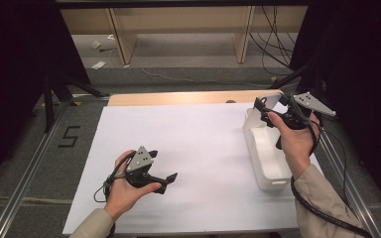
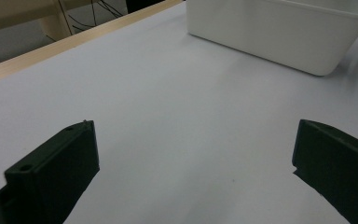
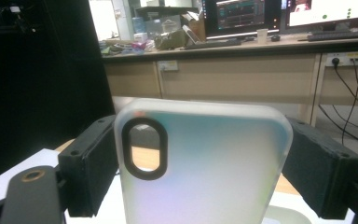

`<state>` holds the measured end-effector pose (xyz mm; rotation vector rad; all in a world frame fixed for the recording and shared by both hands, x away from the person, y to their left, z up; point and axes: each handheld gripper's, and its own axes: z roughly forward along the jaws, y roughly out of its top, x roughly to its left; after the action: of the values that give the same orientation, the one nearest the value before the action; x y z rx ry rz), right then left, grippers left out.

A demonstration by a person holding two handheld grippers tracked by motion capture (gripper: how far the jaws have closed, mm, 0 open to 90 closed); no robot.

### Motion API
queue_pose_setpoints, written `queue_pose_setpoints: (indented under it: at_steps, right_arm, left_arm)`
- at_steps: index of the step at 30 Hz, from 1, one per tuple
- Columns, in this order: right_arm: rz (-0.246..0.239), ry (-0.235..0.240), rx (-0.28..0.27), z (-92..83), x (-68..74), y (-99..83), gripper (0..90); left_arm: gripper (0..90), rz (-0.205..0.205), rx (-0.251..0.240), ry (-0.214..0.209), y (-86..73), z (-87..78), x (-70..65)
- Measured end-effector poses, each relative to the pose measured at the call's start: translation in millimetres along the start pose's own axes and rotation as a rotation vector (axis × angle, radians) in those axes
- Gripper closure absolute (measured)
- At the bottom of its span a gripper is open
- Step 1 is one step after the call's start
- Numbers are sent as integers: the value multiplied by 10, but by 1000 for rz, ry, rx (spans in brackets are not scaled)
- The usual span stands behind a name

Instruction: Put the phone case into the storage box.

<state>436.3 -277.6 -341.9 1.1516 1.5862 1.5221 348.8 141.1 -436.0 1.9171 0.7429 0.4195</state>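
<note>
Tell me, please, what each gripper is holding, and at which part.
The right gripper clamps a frosted translucent phone case by its two long side edges. The left gripper is open over the white table sheet, holding nothing.

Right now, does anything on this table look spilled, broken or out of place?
Nothing stands out. The white bin sits upright on the white sheet, no spills. The right gripper holds a frosted phone case upright by its edges, and it looks intact. The left gripper is open above the sheet.
</note>
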Motion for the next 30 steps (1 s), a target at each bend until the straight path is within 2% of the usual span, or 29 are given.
queue_pose_setpoints:
  at_steps: [7, 30]
  right_arm:
    - [-8, -20, 0, -7, -30, 0, 179]
    - [-13, -42, 4, -5, -81, -13, 179]
  left_arm:
    - [0, -1, 0, -1, 0, 0, 0]
    - [0, -2, 2, -2, -2, 3, 0]
